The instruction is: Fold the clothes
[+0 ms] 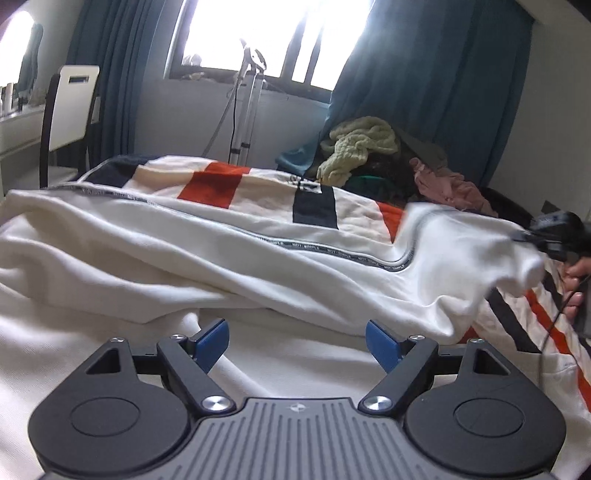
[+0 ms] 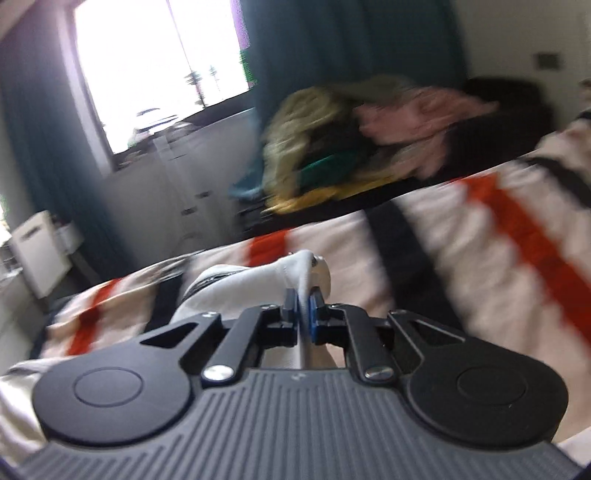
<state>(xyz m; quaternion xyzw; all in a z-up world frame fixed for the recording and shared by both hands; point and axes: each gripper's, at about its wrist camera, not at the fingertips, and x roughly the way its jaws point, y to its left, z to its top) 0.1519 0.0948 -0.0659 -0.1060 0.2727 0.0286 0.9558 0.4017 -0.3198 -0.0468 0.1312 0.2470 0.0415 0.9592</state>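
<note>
A white garment [image 1: 229, 266] with a grey lettered tape along its seam is seen spread in loose folds across the middle of the left wrist view, lying on a bed cover [image 1: 218, 188] patterned with orange and navy blocks on cream. The left tongs [image 1: 297, 341] are held low at the bottom centre of that view, their blue-padded fingers [image 1: 212, 338] set wide apart with nothing between them, hovering just above the white cloth. At the right edge of the same view the right tongs [image 1: 554, 236] are seen as a dark shape gripping the garment's lifted corner, with part of a hand [image 1: 576, 280] visible just below. In the right wrist view, which is blurred, the right tongs [image 2: 303, 308] are shown pressed together on a fold of the white garment [image 2: 258, 284], which is bunched up just ahead of the pads above the striped cover [image 2: 461, 240]. A heap of other clothes [image 1: 369, 155] is piled at the far end of the bed, upper right of centre, with a pale yellow knitted piece on top and a pink piece [image 1: 450, 184] beside it. No container is visible. Teal curtains [image 1: 424, 74] are hung at a bright window [image 1: 258, 33], and a white-backed chair [image 1: 70, 107] is placed at the upper left.
</note>
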